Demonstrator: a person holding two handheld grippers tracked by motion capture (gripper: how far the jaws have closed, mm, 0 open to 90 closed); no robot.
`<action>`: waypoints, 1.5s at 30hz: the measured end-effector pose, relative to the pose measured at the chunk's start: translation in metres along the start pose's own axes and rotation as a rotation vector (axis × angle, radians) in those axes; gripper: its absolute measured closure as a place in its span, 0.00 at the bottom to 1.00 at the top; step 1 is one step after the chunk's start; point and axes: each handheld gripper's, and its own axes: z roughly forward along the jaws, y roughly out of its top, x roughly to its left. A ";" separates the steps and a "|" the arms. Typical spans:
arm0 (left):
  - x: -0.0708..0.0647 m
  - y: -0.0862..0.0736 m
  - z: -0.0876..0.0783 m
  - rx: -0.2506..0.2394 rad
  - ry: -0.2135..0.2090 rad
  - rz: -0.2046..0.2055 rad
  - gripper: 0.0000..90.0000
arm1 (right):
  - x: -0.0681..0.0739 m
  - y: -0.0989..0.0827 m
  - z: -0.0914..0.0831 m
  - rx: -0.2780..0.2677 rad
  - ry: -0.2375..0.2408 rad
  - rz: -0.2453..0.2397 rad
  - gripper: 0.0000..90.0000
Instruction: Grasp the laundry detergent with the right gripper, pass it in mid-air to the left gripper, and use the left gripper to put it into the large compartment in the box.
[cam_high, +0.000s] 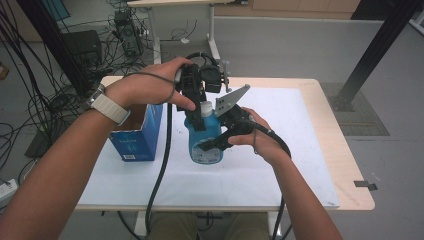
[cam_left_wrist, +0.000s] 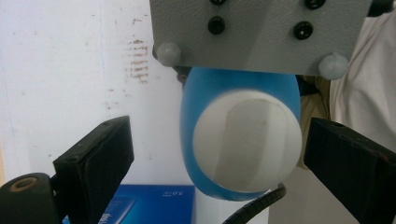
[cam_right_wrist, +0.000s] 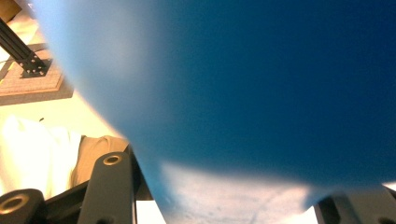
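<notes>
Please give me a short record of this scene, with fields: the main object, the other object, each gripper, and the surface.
main object: blue plastic bottle with white round cap, upright
other object: open blue cardboard box, beside the bottle
left gripper: above the cap, jaws open on either side of it
right gripper: against the bottle's body; grip unclear
surface: white sheet on wooden table

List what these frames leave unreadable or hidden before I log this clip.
- Blue bottle: label print too small in the high view; in the right gripper view its body is a close blur.
- Right tongs: whether they clamp the bottle is unclear; the jaws are cut off by the bottom edge in their own view.
- Blue box: contents hidden by the left forearm.
- White cap: the left tongs flank it, contact unclear.
</notes>
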 end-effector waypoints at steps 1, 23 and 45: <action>0.000 0.000 0.000 0.003 0.000 0.003 0.10 | 0.000 0.000 0.000 -0.001 0.001 0.001 0.49; 0.000 0.002 0.007 -0.001 -0.007 0.004 0.10 | 0.001 0.003 -0.001 -0.005 -0.006 -0.008 0.49; -0.001 0.004 0.019 0.004 -0.038 0.020 0.15 | 0.001 0.006 -0.002 -0.029 0.001 -0.028 0.49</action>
